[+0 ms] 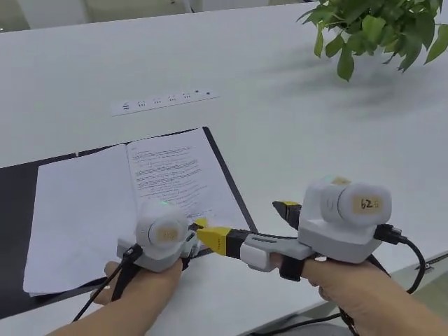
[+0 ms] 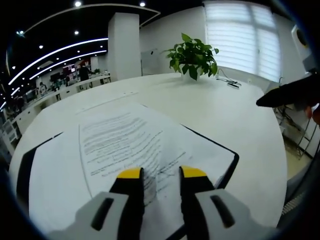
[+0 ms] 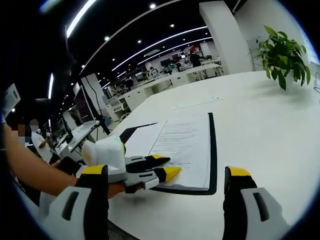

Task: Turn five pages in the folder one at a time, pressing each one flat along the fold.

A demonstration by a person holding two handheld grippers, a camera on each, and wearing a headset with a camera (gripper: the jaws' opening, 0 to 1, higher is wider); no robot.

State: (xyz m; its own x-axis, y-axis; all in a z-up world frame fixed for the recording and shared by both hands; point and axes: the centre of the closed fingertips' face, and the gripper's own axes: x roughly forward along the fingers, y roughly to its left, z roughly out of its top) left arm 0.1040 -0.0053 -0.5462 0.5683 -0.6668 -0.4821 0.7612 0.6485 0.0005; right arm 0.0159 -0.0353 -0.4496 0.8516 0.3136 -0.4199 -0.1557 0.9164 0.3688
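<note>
- Folder lies open and flat on the smooth white table in the head view, near the front edge; its black cover frames a stack of white sheets, with a blank page on the left and a printed page of text lines on the right, the two meeting at a straight fold
- In the same view the left gripper, a rounded white shell with yellow-tipped black fingers, sits at the printed page's lower right corner; the right gripper is just beside it by the folder's corner, its jaws spread wide and pointing left
- Beyond the folder a flat white power strip is set in the tabletop, and a leafy green plant stands at the far right
- Left gripper view: the jaws stand a narrow gap apart over the printed page's near edge, with paper showing between them; whether they touch it cannot be told; one dark jaw of the right gripper enters from the right
- Right gripper view: its own jaws are wide apart and hold nothing; between them the left gripper's yellow tips reach the folder's near corner, one over the page, the other by the black border
</note>
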